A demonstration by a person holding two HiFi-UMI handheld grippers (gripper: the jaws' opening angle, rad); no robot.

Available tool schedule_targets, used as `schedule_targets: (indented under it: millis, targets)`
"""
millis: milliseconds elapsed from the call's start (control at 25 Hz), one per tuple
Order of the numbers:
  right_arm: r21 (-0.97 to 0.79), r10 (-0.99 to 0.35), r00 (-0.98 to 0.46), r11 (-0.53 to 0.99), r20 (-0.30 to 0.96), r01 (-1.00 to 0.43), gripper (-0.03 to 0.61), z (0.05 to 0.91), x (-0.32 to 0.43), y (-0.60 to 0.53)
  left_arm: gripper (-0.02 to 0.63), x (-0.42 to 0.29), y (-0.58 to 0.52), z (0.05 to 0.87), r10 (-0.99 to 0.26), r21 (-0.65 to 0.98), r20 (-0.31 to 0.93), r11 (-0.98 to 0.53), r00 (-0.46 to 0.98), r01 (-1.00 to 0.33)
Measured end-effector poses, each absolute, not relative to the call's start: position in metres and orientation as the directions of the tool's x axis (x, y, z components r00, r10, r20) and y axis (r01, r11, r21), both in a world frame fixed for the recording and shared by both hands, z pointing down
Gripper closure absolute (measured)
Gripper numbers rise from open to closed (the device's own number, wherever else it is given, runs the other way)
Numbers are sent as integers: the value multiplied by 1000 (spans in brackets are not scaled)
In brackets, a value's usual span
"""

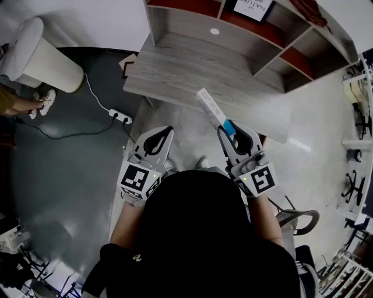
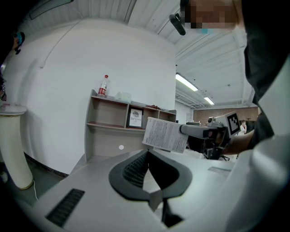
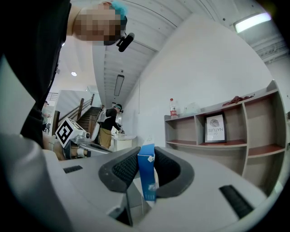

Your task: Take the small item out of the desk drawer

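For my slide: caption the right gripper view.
Right gripper shut on a blue box, shelves behind.

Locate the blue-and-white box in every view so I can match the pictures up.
Head view: the blue-and-white box is right of centre, sticking forward out of the right gripper.
Left gripper view: centre right, printed white face showing.
Right gripper view: lower centre, blue edge upright, clamped between the jaws.
Shared landmark: the framed picture.
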State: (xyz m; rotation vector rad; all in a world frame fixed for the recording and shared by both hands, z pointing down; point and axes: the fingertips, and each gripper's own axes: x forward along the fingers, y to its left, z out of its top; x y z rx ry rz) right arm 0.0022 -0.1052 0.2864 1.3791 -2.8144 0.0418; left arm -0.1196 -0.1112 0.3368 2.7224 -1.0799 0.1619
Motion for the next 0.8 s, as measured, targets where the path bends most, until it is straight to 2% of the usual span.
schedule_targets:
  millis: [800]
  targets:
    - [-36, -803, -595, 594, 35, -804, 494, 294, 11, -97, 607, -111, -104, 344, -650, 167, 192, -717, 735, -677]
